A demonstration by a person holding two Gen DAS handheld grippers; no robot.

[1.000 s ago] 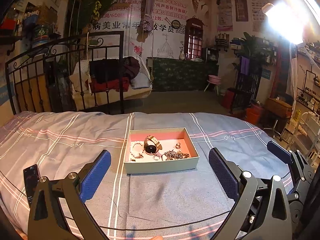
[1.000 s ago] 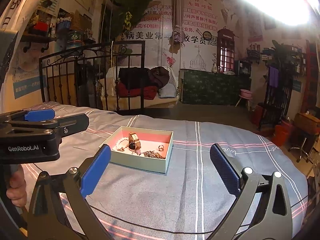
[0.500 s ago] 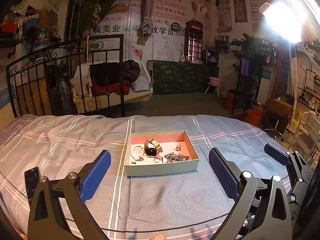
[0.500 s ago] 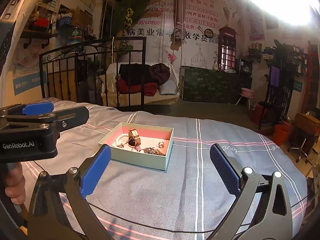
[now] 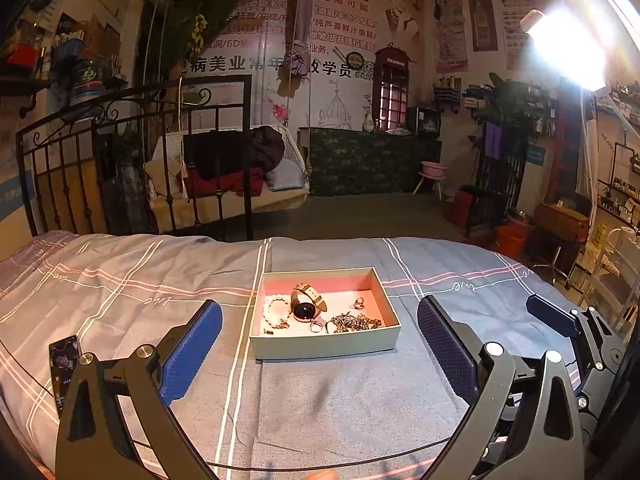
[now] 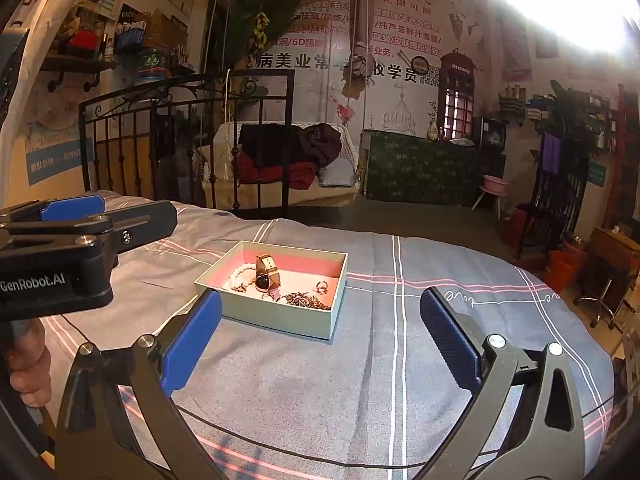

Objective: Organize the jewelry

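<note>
1 phone (image 5: 64, 364) lies on the bedspread (image 5: 360, 392), left of the box (image 5: 324, 346).

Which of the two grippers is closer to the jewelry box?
Left, though only slightly. The left gripper faces the box head-on; the right gripper is off to the box's right, both open.

Plaid-covered bed (image 5: 120, 280), black iron bedframe (image 5: 132, 160), postered wall (image 5: 340, 40), glaring lamp (image 5: 568, 48).

Both the left tool (image 5: 319, 338) and the right tool (image 6: 320, 330) hover side by side, jaws spread wide, gripping nothing.
</note>
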